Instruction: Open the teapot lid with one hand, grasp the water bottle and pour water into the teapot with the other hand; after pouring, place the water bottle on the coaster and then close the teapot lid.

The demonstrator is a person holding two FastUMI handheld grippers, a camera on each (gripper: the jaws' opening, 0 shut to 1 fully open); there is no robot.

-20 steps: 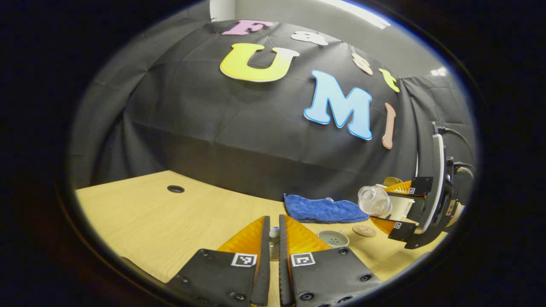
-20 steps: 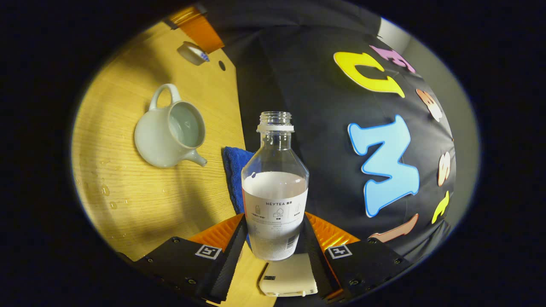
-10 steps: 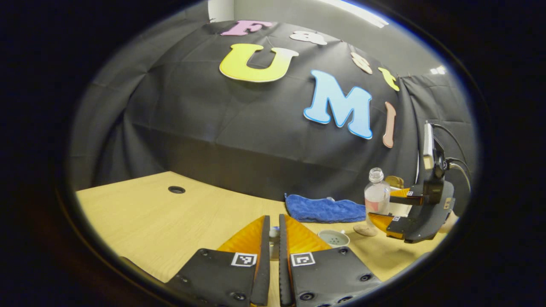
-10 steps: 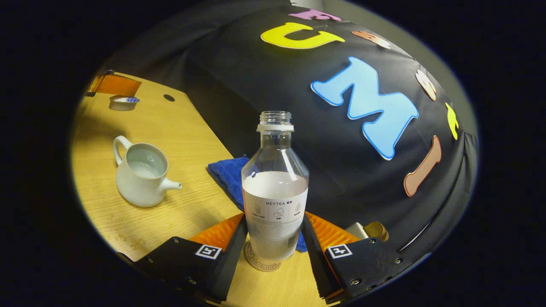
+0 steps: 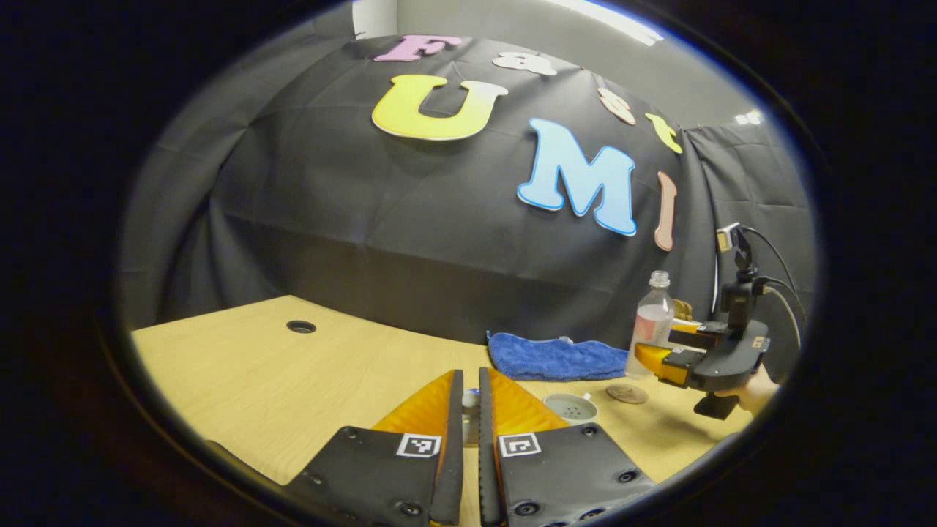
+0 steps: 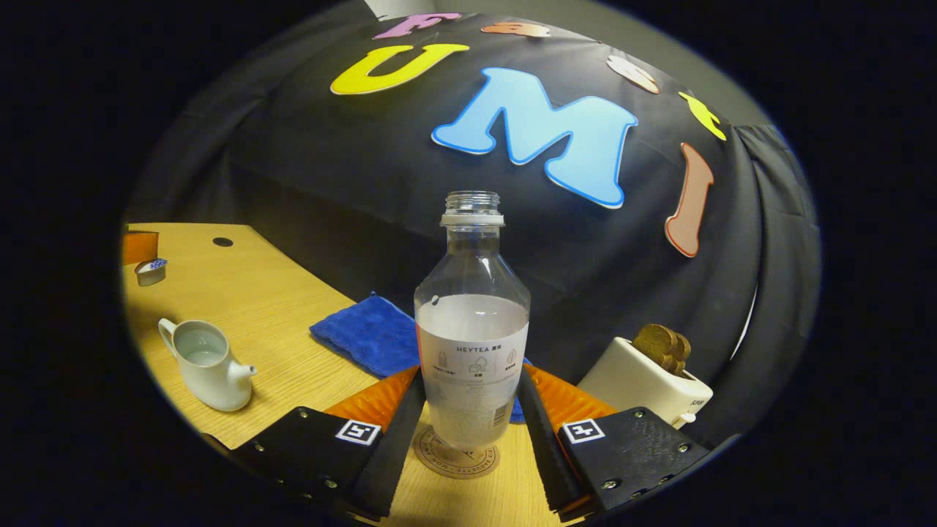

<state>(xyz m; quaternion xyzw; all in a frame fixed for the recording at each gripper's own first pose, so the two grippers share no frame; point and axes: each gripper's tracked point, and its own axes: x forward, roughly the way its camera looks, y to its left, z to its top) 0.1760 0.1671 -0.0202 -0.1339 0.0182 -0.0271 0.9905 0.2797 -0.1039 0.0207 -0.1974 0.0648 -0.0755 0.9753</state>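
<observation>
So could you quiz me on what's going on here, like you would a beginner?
1. True or false: the water bottle is upright between the right gripper's fingers.
2. What sits under the bottle: A) blue towel, B) coaster, C) teapot lid?
3. Is the teapot open or closed?

Key: 1 true. 2 B, the coaster. 3 Open; the left gripper holds its lid off to the side.

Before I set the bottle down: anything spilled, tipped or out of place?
Nothing stands out. The bottle is upright in the right gripper, above the coaster. The teapot stands upright and open, its lid held off in the left gripper. The table looks dry here.
</observation>
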